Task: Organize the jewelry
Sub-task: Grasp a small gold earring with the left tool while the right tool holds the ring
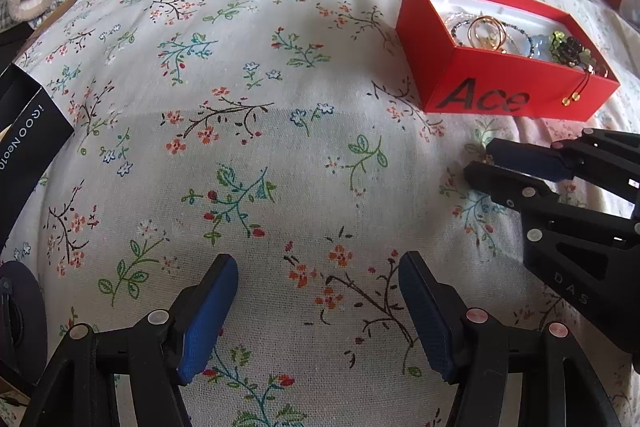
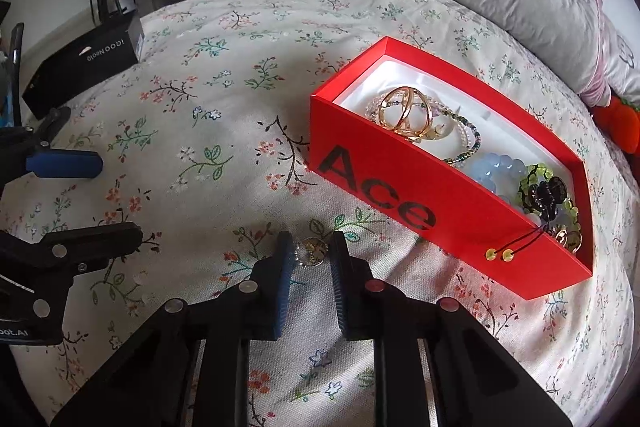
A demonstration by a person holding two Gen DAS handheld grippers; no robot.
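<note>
Right tongs (image 2: 310, 255) narrowed around a small earring (image 2: 312, 251), grip uncertain; left tongs (image 1: 318, 291) released; next, red box (image 2: 400, 187) at two o'clock.

Left wrist view: angled steeply down, close over the floral bedspread (image 1: 280, 147), red box (image 1: 500, 95) at upper right. Right wrist view: likewise downward, nearer the box. Shared: box, bedspread, black carton (image 2: 84, 67).

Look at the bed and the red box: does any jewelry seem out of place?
Yes. One small gold piece lies loose on the floral sheet, outside the red box, between the right hand-held gripper fingers. A cord with two gold beads hangs over the box's front wall.
</note>
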